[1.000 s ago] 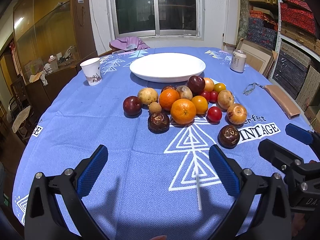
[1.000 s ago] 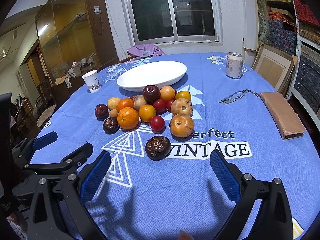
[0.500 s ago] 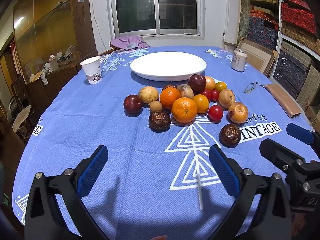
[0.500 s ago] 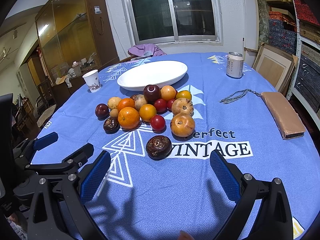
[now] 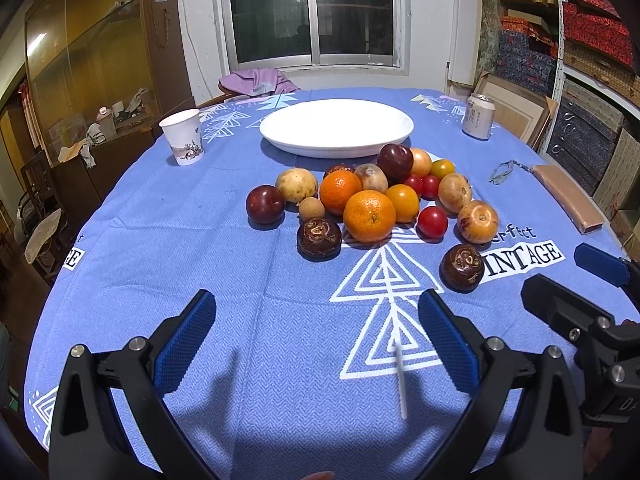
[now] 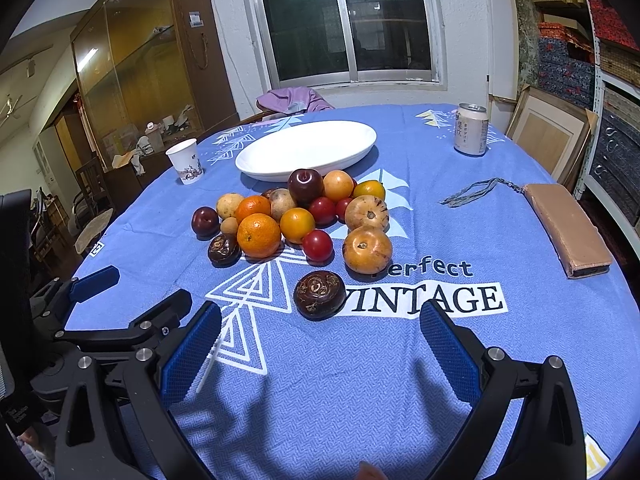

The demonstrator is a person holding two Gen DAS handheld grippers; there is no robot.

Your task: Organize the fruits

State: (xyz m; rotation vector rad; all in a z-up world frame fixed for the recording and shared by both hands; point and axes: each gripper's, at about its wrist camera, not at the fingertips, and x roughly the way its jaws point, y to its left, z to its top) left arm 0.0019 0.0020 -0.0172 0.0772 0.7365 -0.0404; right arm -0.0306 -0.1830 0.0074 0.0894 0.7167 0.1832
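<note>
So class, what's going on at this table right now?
A person holds two open grippers, left and right, above the blue tablecloth, gripping nothing. A pile of fruit sits loose in front of an empty white dish. One dark brown fruit lies nearest the right gripper.

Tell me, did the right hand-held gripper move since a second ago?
Yes, a little. In its own view the right hand-held gripper has crept forward toward the dark brown fruit, which sits slightly lower and larger against the VINTAGE print.
</note>
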